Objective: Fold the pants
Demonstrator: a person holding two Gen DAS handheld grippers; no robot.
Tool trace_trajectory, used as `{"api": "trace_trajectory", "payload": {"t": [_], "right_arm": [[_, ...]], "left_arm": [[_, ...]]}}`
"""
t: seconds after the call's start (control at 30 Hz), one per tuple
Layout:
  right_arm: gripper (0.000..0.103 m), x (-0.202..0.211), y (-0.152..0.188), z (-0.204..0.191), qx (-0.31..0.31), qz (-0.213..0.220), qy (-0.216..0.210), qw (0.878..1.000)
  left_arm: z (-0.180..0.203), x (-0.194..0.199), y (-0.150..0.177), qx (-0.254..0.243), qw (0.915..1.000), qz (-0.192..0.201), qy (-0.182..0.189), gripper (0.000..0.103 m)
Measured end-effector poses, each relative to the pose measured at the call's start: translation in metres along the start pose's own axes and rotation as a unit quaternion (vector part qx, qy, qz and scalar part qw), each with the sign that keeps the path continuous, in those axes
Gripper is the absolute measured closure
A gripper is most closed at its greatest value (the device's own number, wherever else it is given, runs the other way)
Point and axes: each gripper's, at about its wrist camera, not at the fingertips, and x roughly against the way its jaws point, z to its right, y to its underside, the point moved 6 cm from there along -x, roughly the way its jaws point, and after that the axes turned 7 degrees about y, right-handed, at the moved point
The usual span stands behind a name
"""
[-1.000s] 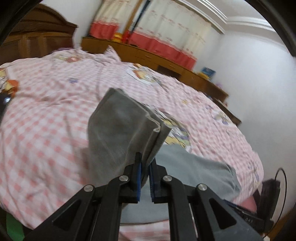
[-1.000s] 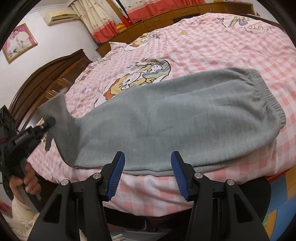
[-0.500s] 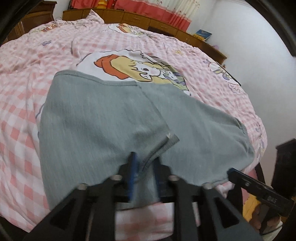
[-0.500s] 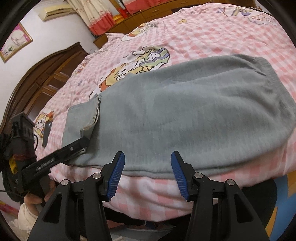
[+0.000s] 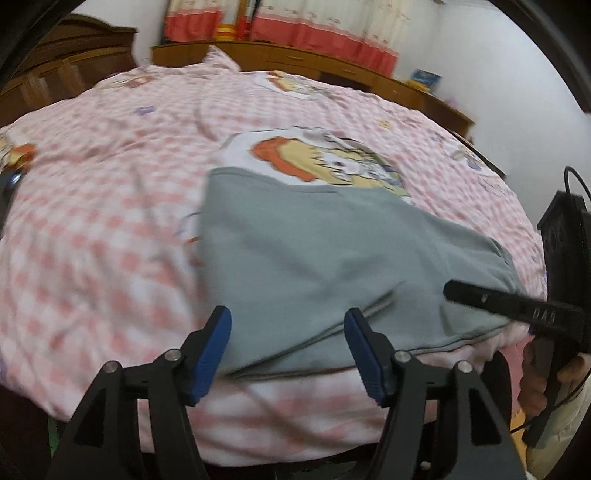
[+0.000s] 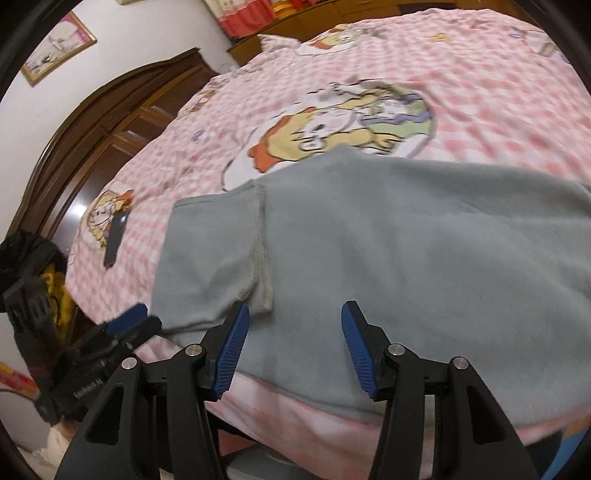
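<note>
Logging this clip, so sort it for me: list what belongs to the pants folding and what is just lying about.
Belongs to the job:
- grey pants, leg end folded over
- left tool, open
- right tool, open
- checked bedspread, the folding surface

Just lying about:
- dark phone on the bedspread
- framed picture on the wall
- curtains
- blue box on the low cabinet

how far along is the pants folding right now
Done: the grey pants lie on the pink checked bedspread with the leg end folded over onto the rest. In hand: nothing; the left tongs and the right tongs are both open, off the cloth near the bed edge. Left: the pants look long, so probably another fold.
</note>
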Motion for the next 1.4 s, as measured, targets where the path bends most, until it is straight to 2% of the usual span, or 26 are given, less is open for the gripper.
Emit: {"api": "trace_trajectory", "payload": {"t": [0.1,0.23,0.3,0.4,0.57,0.77,1.0,1.03,1.07,1.1,1.13,1.27,1.4], "right_arm": [[0.049,-0.011,-0.010,-0.010,0.002,-0.012,-0.011,1.000],[0.049,-0.023,-0.022,-0.021,0.001,-0.024,-0.020,1.000],[0.049,-0.027,-0.028,-0.026,-0.003,-0.028,-0.026,0.999],[0.049,-0.032,-0.034,-0.033,-0.007,-0.029,-0.033,0.999],[0.049,-0.044,-0.041,-0.042,-0.024,-0.042,-0.053,0.997],[0.049,-0.065,-0.039,-0.049,-0.010,-0.059,-0.032,0.998],[0.049,-0.075,-0.038,-0.056,0.008,-0.053,-0.015,0.998],[0.054,-0.076,-0.038,-0.058,0.012,-0.051,-0.013,0.999],[0.077,-0.076,-0.038,-0.061,0.022,-0.044,-0.009,0.999],[0.088,-0.077,-0.038,-0.063,0.028,-0.040,0.000,0.999],[0.093,-0.077,-0.037,-0.064,0.033,-0.040,0.004,0.999],[0.097,-0.065,-0.037,-0.068,0.033,-0.017,-0.010,0.999],[0.097,-0.036,-0.043,-0.076,0.036,0.015,-0.026,0.999]], "left_arm": [[-0.017,0.001,0.007,0.012,0.9998,-0.009,-0.011,0.036],[-0.028,-0.002,0.020,0.032,0.9990,-0.032,0.003,0.036],[-0.030,-0.004,0.025,0.027,0.9990,-0.036,-0.002,0.036],[-0.035,-0.008,0.028,0.025,0.9989,-0.034,-0.022,0.036],[-0.051,-0.011,0.030,0.051,0.9979,-0.031,-0.026,0.036],[-0.066,-0.007,0.032,0.070,0.9969,-0.028,-0.024,0.036],[-0.070,-0.014,0.036,0.069,0.9965,-0.040,-0.024,0.036],[-0.070,-0.014,0.036,0.067,0.9966,-0.040,-0.025,0.036],[-0.070,-0.015,0.036,0.067,0.9966,-0.040,-0.025,0.035],[-0.070,-0.015,0.037,0.067,0.9966,-0.040,-0.025,0.035],[-0.070,-0.015,0.037,0.068,0.9966,-0.040,-0.024,0.035],[-0.073,-0.016,0.037,0.074,0.9962,-0.042,-0.021,0.035],[-0.075,-0.015,0.037,0.070,0.9963,-0.041,-0.028,0.035]]}}
